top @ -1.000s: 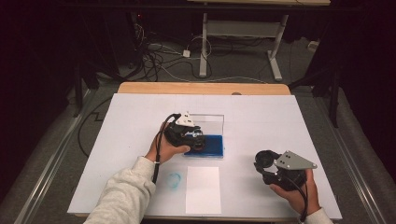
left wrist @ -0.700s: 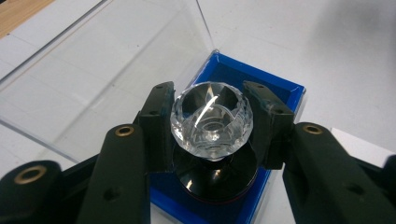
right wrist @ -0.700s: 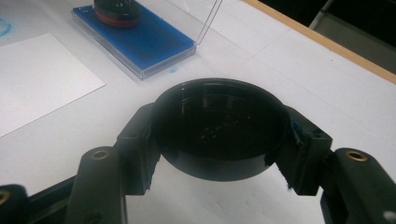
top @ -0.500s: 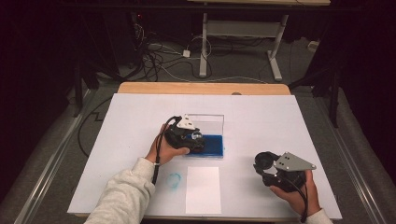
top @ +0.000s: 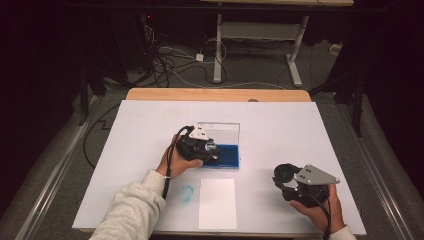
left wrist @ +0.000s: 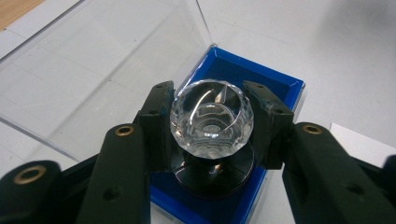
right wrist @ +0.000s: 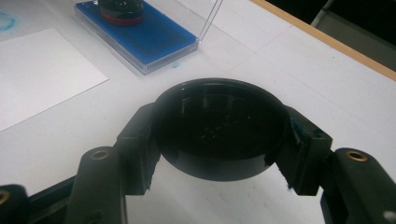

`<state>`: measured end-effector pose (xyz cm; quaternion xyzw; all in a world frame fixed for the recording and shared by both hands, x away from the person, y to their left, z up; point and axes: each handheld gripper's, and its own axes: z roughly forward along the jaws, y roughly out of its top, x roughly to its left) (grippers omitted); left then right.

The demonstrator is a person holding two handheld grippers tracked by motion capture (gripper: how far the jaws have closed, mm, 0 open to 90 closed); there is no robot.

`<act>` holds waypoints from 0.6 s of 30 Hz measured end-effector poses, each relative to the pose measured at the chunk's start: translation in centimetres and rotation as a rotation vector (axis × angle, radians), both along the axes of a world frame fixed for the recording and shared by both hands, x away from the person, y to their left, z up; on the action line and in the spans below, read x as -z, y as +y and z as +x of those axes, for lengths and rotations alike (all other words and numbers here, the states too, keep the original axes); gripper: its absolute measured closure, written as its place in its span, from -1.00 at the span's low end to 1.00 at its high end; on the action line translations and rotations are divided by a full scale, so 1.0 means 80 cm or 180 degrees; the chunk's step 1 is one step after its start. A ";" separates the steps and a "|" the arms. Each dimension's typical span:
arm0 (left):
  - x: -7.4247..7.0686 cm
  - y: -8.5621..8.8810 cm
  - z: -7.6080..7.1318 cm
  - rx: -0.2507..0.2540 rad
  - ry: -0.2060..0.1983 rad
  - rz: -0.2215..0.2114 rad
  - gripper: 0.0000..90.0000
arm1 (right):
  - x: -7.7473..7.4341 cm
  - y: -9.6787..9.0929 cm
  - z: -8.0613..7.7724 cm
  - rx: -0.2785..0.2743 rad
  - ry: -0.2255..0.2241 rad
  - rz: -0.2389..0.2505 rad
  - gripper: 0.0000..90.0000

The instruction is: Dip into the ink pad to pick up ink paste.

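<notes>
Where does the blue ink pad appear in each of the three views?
High view: the blue ink pad lies mid-table, beside the left gripper.
Left gripper view: centre, under the stamp.
Right gripper view: top left.
Shared landmark: the clear lid, standing open at the pad's far edge.

- It looks like a lab or test room
- A big white table [top: 300, 130] stands on a grey floor [top: 65, 165]
- Loose cables [top: 170, 67] lie behind it
- A metal desk frame [top: 255, 37] stands in the dark at the back
</notes>
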<state>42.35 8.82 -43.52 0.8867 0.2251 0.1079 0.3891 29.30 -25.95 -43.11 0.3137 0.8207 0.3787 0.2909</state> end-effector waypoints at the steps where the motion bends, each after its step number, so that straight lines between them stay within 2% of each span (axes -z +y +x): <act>1: 0.000 0.000 0.000 -0.0008 0.0011 -0.0016 0.22 | 0.000 0.000 0.000 -0.0002 0.0001 -0.0003 -0.15; 18: -0.002 -0.006 -0.002 -0.0050 -0.0021 0.0082 0.22 | -0.002 0.003 0.000 0.0005 -0.0035 -0.0009 -0.15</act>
